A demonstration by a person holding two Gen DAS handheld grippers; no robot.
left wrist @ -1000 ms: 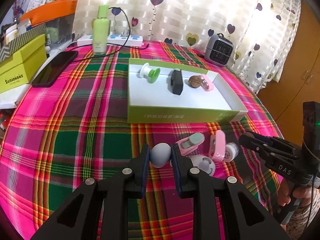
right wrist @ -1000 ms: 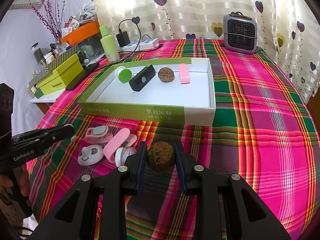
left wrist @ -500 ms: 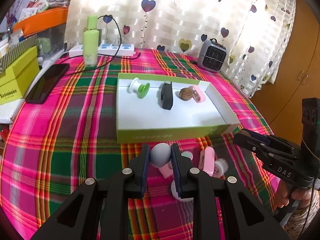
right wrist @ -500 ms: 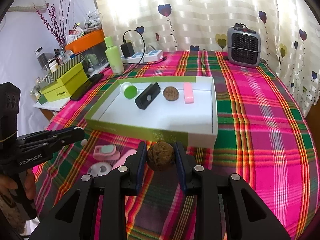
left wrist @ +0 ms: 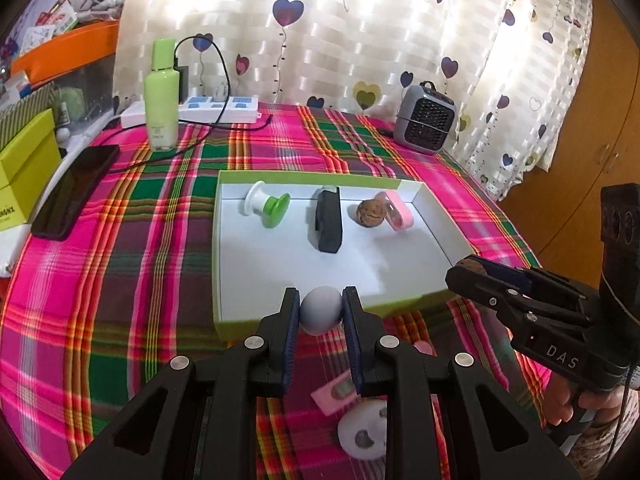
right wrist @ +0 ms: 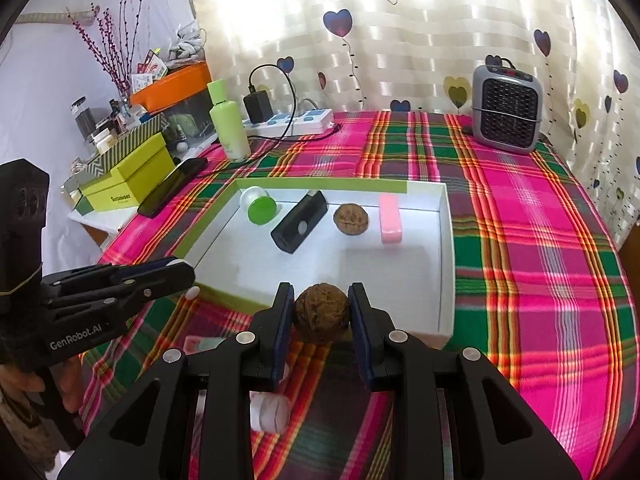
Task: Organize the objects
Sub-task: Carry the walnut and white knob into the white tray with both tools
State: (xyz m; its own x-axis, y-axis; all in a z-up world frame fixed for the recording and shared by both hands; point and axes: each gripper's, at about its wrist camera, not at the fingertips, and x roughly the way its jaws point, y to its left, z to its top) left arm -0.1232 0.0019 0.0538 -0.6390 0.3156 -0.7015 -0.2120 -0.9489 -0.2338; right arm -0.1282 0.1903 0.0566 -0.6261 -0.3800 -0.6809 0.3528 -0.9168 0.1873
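My left gripper [left wrist: 321,309] is shut on a pale grey-blue egg-shaped object [left wrist: 321,309], held above the near wall of the green-and-white box [left wrist: 224,322]. My right gripper [right wrist: 321,312] is shut on a brown walnut [right wrist: 321,313], lifted over the same box's near wall [right wrist: 445,330]. Inside the box lie a green-and-white spool [left wrist: 266,205], a black block [left wrist: 328,220], a second walnut [left wrist: 370,212] and a pink case [left wrist: 395,211]. On the plaid cloth beneath me lie a pink clip [left wrist: 335,393] and a white panda-faced piece [left wrist: 362,430].
A grey mini heater [right wrist: 507,109] stands at the back right. A green bottle [left wrist: 161,96], a power strip [left wrist: 218,108] with cables and a black phone [left wrist: 76,190] sit at the back left. Yellow-green boxes [right wrist: 128,178] crowd the left edge. A wooden cabinet [left wrist: 596,120] is at the right.
Both grippers have risen off the cloth and moved toward the box, each carrying its object. The loose pink and white items have dropped below them.
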